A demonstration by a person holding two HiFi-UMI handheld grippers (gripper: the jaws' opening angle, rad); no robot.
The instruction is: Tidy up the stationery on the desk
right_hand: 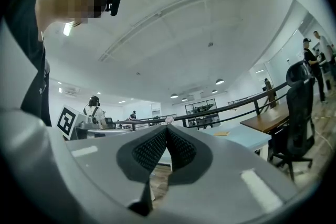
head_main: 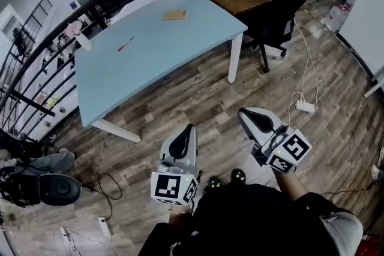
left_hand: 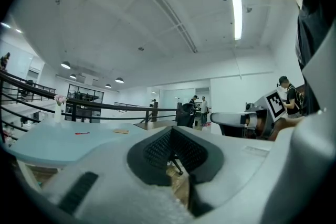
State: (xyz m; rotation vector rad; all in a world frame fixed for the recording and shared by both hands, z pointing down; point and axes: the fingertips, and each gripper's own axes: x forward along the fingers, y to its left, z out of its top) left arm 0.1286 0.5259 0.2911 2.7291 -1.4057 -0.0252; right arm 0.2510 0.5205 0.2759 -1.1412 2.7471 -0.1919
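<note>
Person stands on wood floor (head_main: 198, 99), well short of blue desk (head_main: 150, 69). Left gripper (head_main: 187, 136) and right gripper (head_main: 255, 120) both pinched shut, empty, held level over floor. Red pen (head_main: 125, 44) lies near desk's far-left edge; brown pad (head_main: 175, 15) near far corner (only stationery seen). Judged: tidying not begun, both items untouched; approach, pick-up, placing all left
</note>
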